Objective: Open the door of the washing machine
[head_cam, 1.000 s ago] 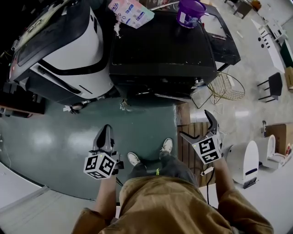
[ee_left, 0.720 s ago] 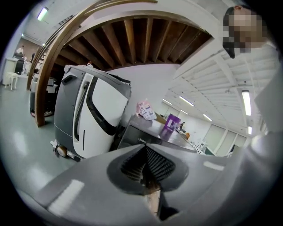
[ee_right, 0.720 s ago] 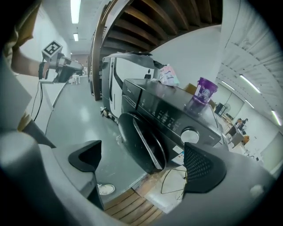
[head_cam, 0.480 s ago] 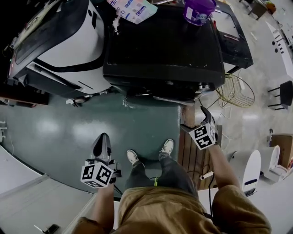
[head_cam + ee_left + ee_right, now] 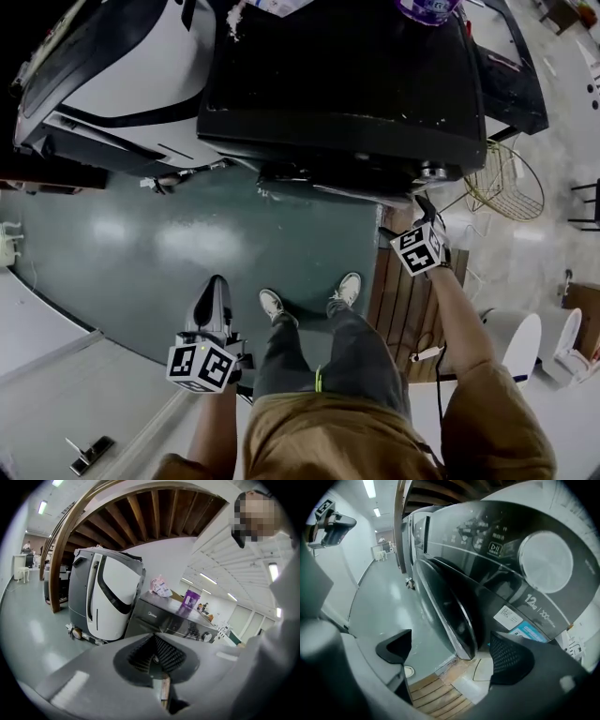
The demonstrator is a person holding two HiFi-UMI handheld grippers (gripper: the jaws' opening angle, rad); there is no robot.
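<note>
Right gripper (image 5: 450,645), lower centre, jaws wide though just narrowing, washing machine door rim (image 5: 461,634) between them untouched (left gripper (image 5: 157,656) closed, empty): a shallow bite may slip off the glossy curve.

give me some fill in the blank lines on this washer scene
The tub on top of the washer is coloured ___.
In the head view, the wire basket stands to the washer's ___.
The left gripper has its fingers ___ (open or shut).
Missing words: purple; right; shut
</note>
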